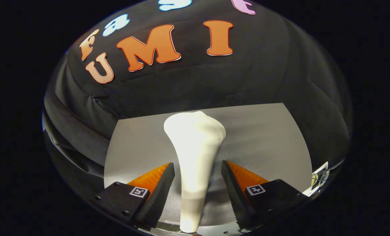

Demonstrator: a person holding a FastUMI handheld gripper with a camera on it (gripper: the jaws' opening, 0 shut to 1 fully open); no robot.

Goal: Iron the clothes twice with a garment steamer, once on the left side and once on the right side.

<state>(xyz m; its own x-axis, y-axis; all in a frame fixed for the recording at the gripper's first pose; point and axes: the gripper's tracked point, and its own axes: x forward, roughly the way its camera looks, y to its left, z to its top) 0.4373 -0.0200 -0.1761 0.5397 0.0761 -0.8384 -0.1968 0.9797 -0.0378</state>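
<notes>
Grey tabletop [263, 137], steamer [195, 147] between parted jaws

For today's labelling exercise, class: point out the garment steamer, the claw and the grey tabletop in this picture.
Garment steamer [195, 147]: gripper view, on its white body between the open fingers, neither pressing it.
Claw [197, 178]: gripper view, midway between its fingertips.
Grey tabletop [263, 137]: gripper view, bare surface beyond the fingers.
</notes>
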